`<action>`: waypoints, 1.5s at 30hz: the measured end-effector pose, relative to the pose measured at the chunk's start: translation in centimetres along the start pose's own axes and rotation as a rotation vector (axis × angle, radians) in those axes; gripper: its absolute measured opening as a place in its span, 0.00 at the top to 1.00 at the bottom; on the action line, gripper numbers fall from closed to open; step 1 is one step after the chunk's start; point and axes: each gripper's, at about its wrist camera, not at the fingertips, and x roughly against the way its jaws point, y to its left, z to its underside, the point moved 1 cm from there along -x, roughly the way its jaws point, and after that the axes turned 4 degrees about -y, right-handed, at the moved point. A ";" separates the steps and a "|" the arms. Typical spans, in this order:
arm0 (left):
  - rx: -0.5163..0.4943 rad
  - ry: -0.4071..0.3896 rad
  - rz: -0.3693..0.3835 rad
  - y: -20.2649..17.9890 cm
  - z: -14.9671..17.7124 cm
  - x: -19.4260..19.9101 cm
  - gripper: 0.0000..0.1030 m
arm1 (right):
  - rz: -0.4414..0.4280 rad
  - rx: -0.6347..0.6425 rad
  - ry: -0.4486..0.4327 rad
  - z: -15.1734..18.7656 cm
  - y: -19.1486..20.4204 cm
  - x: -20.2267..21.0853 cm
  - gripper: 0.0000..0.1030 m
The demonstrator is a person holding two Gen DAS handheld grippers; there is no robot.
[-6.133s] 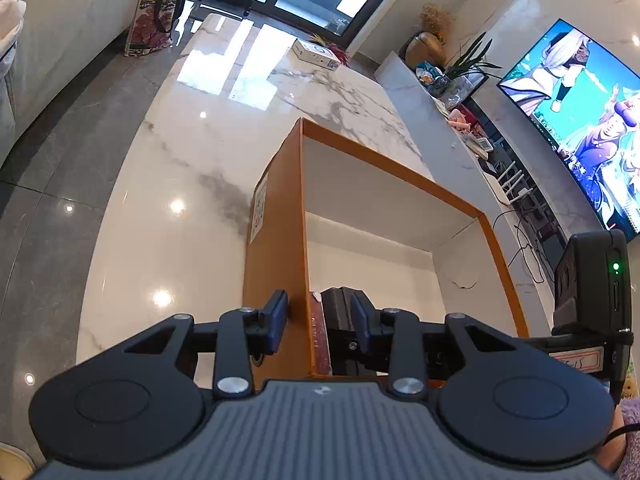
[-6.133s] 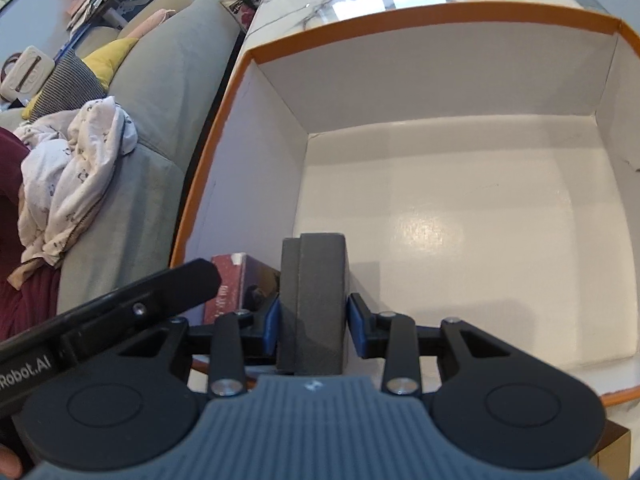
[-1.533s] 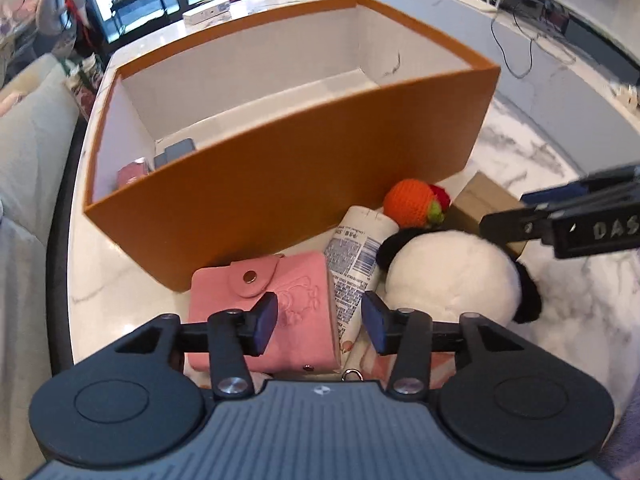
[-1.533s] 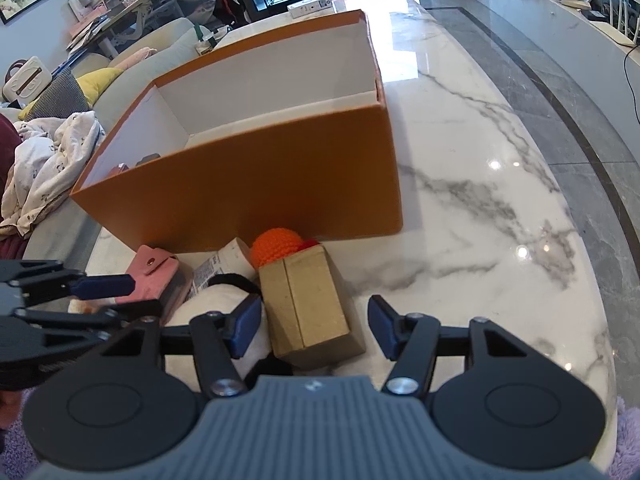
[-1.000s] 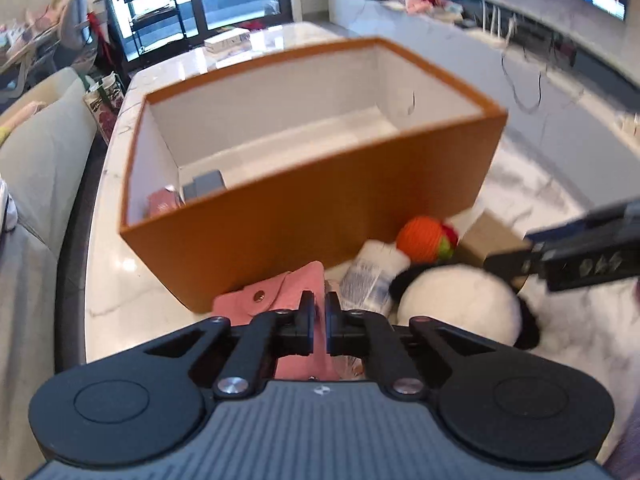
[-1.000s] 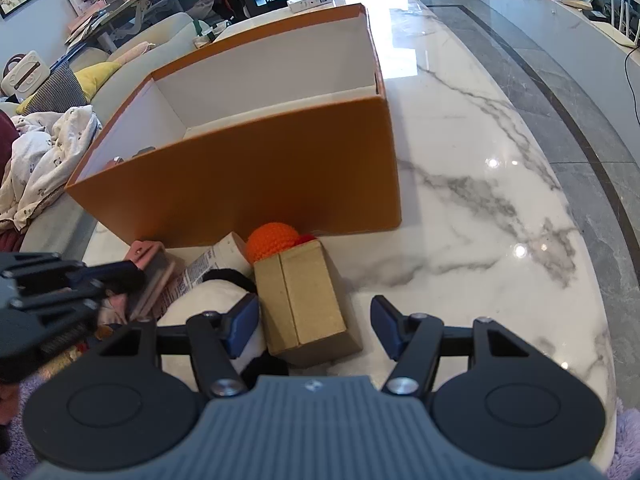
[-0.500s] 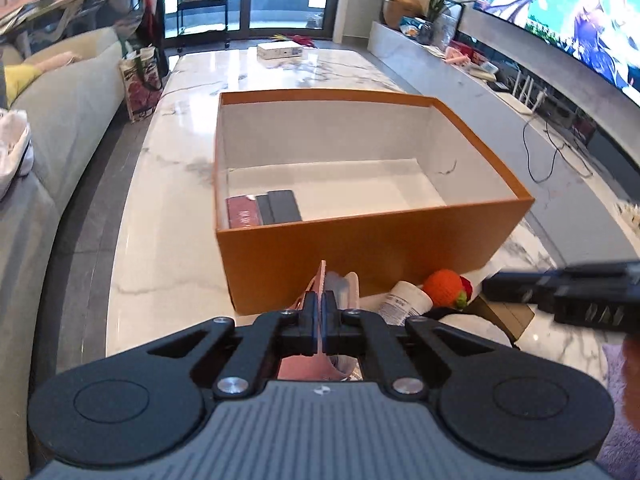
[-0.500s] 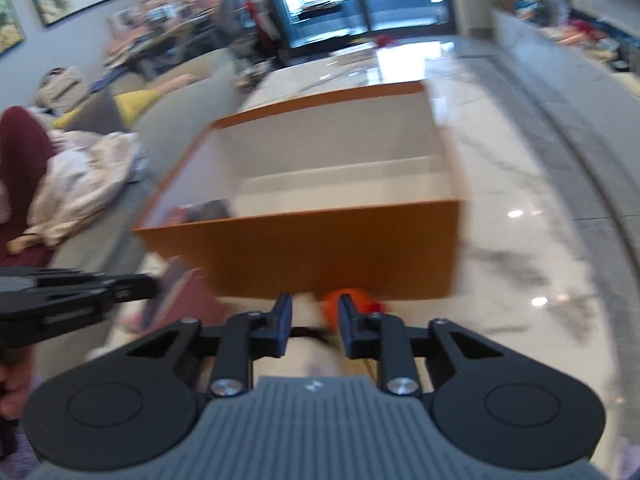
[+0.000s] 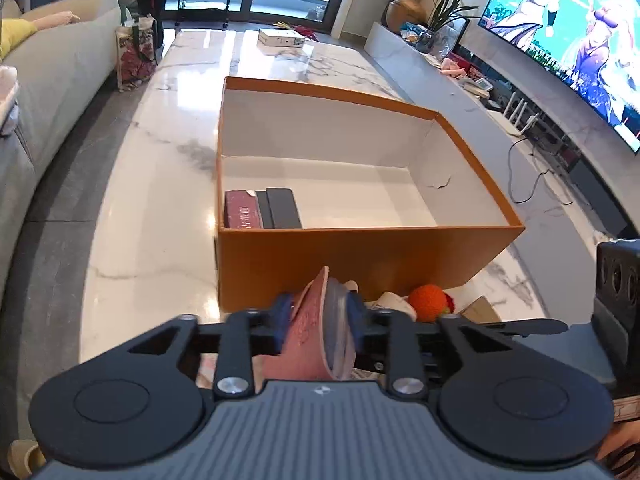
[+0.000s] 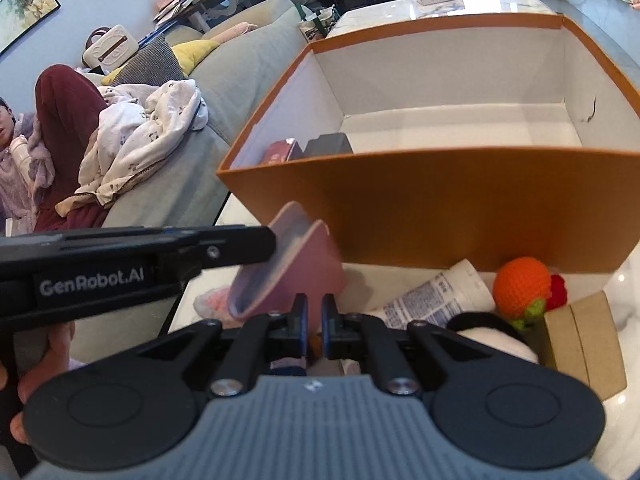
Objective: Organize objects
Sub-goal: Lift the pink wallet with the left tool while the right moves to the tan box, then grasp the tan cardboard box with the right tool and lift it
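The pink wallet (image 9: 320, 332) hangs splayed open between the left gripper (image 9: 318, 316) fingers, which have just been opening, at the orange box's (image 9: 360, 256) six o'clock (just above the marble surface (image 9: 152, 200)). The right gripper (image 10: 314, 322) is closed on nothing.

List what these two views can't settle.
- Whether the left gripper pinches the pink wallet: motion blur, left wrist view.
- What sits between the shut right gripper jaws: hidden by them.
- Plush toy: mostly behind the right gripper.
- Red box label: too small.
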 end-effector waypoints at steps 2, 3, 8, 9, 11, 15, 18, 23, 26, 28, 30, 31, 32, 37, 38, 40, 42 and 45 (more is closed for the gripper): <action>0.012 0.015 0.020 0.1 -0.1 -0.2 0.50 | 0.001 0.009 -0.004 -0.3 0.1 -0.1 0.93; 0.012 0.026 0.026 0.1 -0.1 -0.4 0.49 | -0.002 0.012 -0.008 -0.4 0.0 0.0 0.93; 0.010 0.078 0.004 0.1 0.0 -1.4 0.47 | -0.014 0.034 -0.008 -0.6 0.5 -0.2 0.93; 0.006 0.085 -0.010 0.1 0.0 -1.6 0.47 | -0.017 0.039 -0.006 -0.5 0.5 -0.2 0.93; -0.012 0.100 -0.033 0.1 0.1 -2.0 0.47 | -0.010 0.059 -0.003 -0.2 0.5 0.3 0.93; -0.055 0.116 -0.067 0.0 0.5 -2.6 0.60 | 0.059 0.113 -0.021 0.2 0.1 2.5 0.89; -0.077 0.114 -0.085 -0.1 0.8 -2.9 0.69 | 0.131 0.158 -0.078 0.2 -0.7 5.0 0.85; -0.096 0.079 -0.106 -0.2 1.1 -2.6 0.78 | 0.313 0.199 -0.125 0.4 -3.7 8.0 0.72; -0.077 0.050 -0.103 -0.1 1.2 -1.9 0.80 | 0.355 0.173 -0.100 0.6 -6.1 8.7 0.70; -0.065 0.022 -0.093 -0.3 1.0 -1.1 0.80 | 0.360 0.167 -0.076 0.9 -7.2 8.8 0.62; -0.050 -0.002 -0.073 -0.5 0.8 -0.1 0.80 | 0.362 0.193 -0.059 1.2 -7.8 8.7 0.54; -0.045 -0.016 -0.060 -0.7 0.6 0.5 0.80 | 0.367 0.209 -0.053 1.3 -7.9 8.6 0.50; -0.041 -0.031 -0.047 -0.9 0.4 1.1 0.80 | 0.368 0.222 -0.041 1.4 -8.1 8.5 0.50; -0.041 -0.085 -0.014 -2.0 -0.7 3.2 0.80 | 0.321 0.190 0.029 1.7 -9.2 7.1 0.50; -0.038 -0.094 -0.004 -2.3 -0.9 3.6 0.80 | 0.305 0.178 0.040 1.6 -9.4 6.8 0.50; -0.026 -0.108 0.022 -2.6 -1.4 4.1 0.80 | 0.316 0.149 0.050 1.6 -9.6 6.5 0.50; -0.015 -0.123 0.049 -2.9 -1.8 4.6 0.80 | 0.307 0.107 0.057 1.3 -10.1 6.3 0.50; -0.002 -0.147 0.075 -3.2 -2.9 5.0 0.80 | 0.288 0.070 0.072 1.1 -10.6 5.8 0.50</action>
